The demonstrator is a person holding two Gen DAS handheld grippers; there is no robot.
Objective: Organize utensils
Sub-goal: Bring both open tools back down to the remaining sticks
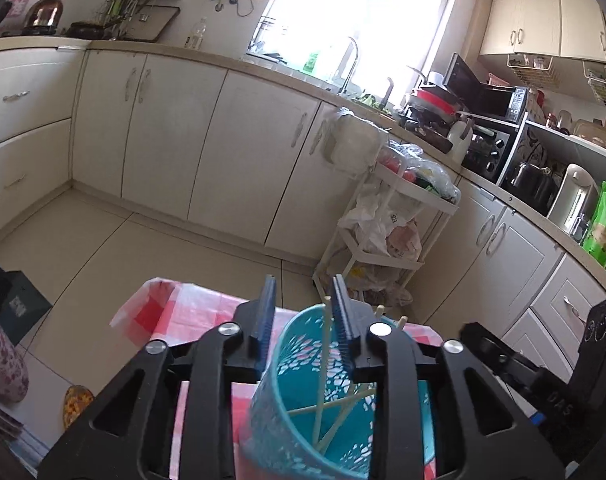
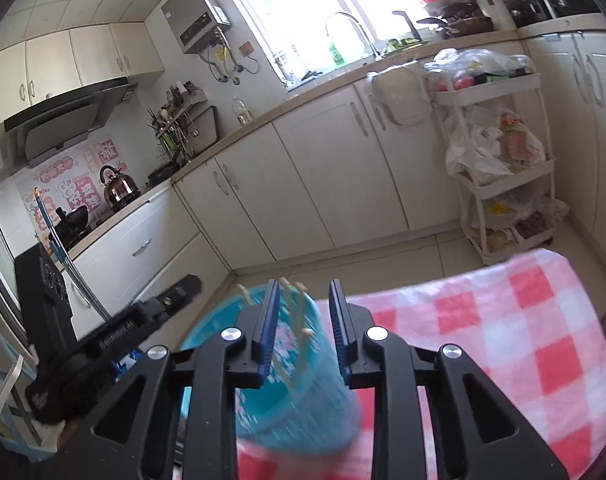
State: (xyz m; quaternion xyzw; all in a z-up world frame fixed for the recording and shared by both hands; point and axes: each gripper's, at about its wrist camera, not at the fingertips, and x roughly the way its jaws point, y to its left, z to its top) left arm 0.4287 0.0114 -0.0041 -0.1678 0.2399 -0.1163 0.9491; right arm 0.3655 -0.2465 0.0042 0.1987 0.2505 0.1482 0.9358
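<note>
My left claw (image 1: 303, 312) is at the bottom middle of its picture, and its two blue fingers stand apart with nothing squeezed between them. The teal cup (image 1: 327, 392) sits right under it, low in the frame. One finger looks to be over the cup's mouth and one outside the near wall, but I cannot tell if either touches the rim. Pale chopsticks (image 1: 325, 364) lean inside the cup, crossed at the bottom, with tips poking over the far rim.

My right claw (image 2: 303, 312) is spread too, holding nothing. The same cup looks blurry there, low and a bit left of middle, with stick tips between my fingers.

The cup stands on a red and white check cloth (image 2: 523, 340) on the worktop (image 1: 159, 320).

What could go wrong? The cup is tall and looks light. If I bump the rim with a finger, it may tip and the sticks will spill. The cloth may slide, so a push could drag the cup along. If I pinch one stick near its top, the others may lift or flick out. My two claws are close together, so they could knock each other.

Farther off, in the upper half, are the floor (image 1: 103, 248) and white cupboards (image 1: 223, 140).
</note>
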